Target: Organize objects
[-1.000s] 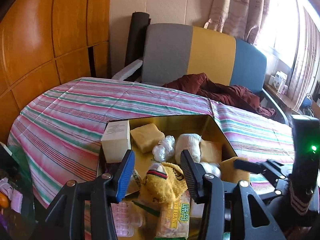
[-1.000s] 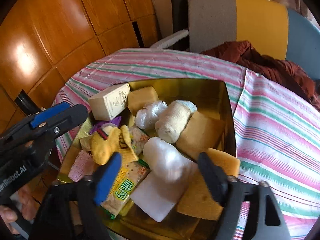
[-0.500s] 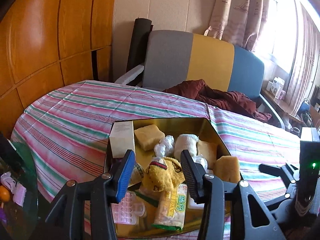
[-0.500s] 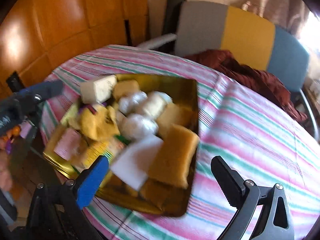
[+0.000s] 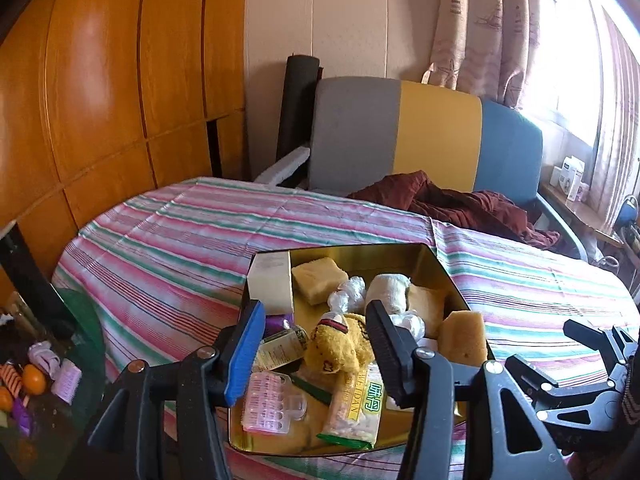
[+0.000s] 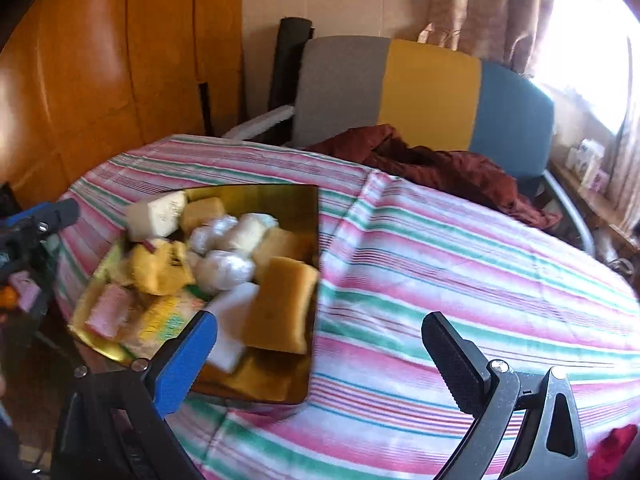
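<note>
Left wrist view. The left claw (image 5: 316, 352) hangs above the near half of the gold tray (image 5: 436, 258), its jaws opening with nothing gripped; the yellow plush toy (image 5: 340, 346) lies in the tray below the gap, untouched. Ahead of the claw sit a white box (image 5: 270, 280), standing upright in the tray's far left corner, and a sponge (image 5: 318, 280). A snack packet (image 5: 356, 404) lies at the near edge, its long axis running away from the claw. The right claw (image 5: 552, 348) shows at right, over the striped tabletop (image 5: 180, 240).

Right wrist view (blurred). The right claw (image 6: 320, 348) stands fully spread and empty. The tray (image 6: 280, 196) lies ahead and left of it, long axis slanting toward the blue finger. A brown sponge (image 6: 280, 308) rests against the tray's right edge. Bare tabletop (image 6: 460, 260) extends ahead and right.
</note>
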The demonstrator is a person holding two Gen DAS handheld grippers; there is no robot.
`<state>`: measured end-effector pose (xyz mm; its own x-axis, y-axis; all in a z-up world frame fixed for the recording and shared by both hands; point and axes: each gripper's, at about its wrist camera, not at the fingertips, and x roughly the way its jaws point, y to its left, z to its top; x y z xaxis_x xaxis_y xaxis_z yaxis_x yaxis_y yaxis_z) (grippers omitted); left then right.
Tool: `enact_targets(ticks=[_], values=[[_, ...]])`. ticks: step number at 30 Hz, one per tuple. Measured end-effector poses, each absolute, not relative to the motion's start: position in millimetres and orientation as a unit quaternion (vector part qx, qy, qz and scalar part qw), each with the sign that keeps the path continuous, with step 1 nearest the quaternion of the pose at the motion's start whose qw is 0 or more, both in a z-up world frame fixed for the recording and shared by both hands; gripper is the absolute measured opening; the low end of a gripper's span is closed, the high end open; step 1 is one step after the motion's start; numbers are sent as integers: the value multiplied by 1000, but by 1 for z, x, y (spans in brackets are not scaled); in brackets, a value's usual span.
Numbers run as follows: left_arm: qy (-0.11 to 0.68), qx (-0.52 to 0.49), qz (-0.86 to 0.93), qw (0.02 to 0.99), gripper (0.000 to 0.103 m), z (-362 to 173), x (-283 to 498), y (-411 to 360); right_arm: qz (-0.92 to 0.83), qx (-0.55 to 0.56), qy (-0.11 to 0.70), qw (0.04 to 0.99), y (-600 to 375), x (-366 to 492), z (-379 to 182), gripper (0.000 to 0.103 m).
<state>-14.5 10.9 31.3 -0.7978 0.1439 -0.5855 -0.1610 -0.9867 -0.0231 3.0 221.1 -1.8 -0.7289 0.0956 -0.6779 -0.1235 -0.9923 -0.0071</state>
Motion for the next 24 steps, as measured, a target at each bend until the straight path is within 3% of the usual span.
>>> enact_targets(ticks=[2,7,24], values=[[15,-303,950,82,70,33,-9,13,931,-360,27,44,215,2,-1,103],[4,-283,957,57,79,38,1,17,933,-360,17,23,194,1,-1,103],[2,-323,945,58,77,19,-4,19,928,-372,24,11,191,-2,-12,103]])
